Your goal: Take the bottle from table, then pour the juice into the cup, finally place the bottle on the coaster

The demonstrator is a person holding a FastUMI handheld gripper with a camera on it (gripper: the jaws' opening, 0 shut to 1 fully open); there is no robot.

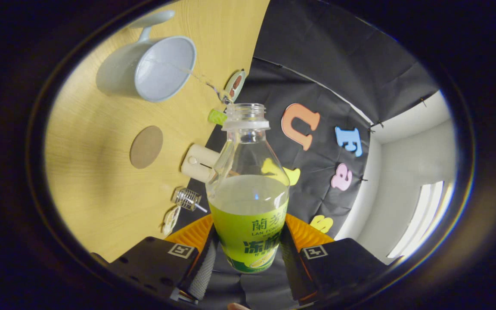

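Juice runs in a thin stream from the open bottle [248, 189] into the cup [153, 69], because the gripper [248, 254] clamps the bottle's label and tips it sideways; the coaster [146, 147] waits beside the cup.

Staged recording booth, not a real home: black cloth wall [317, 56] pinned up beyond the fingers, plain white room wall [407, 172] and a bright window [424, 215] behind it. Light wood-grain table [88, 181] ahead of the fingers carries small household props: cup [153, 69], round coaster [146, 147], cream cylinder [198, 162].
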